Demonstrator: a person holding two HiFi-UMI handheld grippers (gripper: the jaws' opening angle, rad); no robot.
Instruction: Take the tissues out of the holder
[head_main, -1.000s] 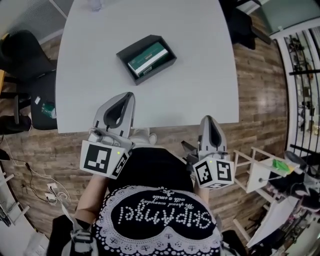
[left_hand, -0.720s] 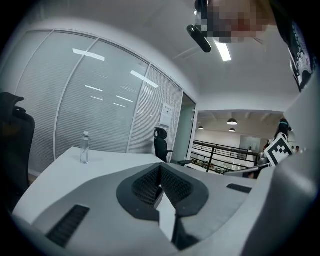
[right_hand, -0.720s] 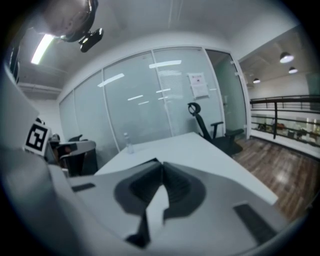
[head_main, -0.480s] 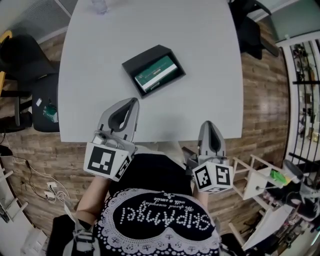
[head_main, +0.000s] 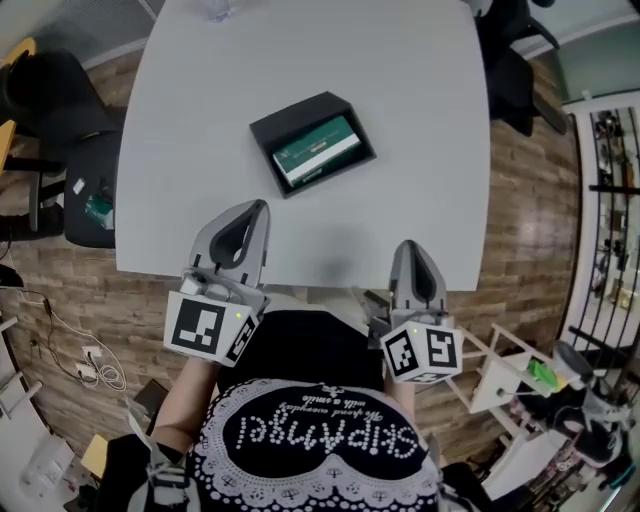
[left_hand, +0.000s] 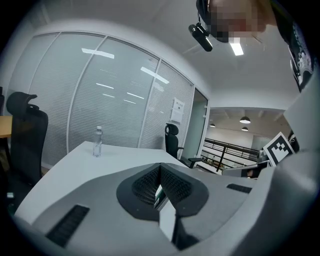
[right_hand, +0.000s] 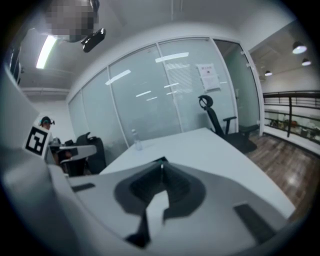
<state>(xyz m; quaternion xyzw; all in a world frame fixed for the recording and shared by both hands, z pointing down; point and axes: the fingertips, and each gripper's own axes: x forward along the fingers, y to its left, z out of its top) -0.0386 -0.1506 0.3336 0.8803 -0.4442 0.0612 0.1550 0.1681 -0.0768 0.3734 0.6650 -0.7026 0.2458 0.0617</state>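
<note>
— Progress so far?
— None showing: tissues (head_main: 318, 151) are lying inside the holder (head_main: 264, 131) on the tabletop (head_main: 190, 120).
— Tools?
— Hovering well short of the holder, the left tool (head_main: 257, 207) and right tool (head_main: 407, 246) are both pressed together, pinching nothing.

the bench (head_main: 400, 150) reads pale grey to me, the holder (head_main: 295, 112) black, and the tissue pack (head_main: 318, 152) green with a white band. the left claw (head_main: 258, 206) and right claw (head_main: 408, 246) are light grey, each with black-and-white square markers. the floor (head_main: 520, 200) is brown wood planking. the person's top (head_main: 310, 440) is black with white lace trim and white lettering.
</note>
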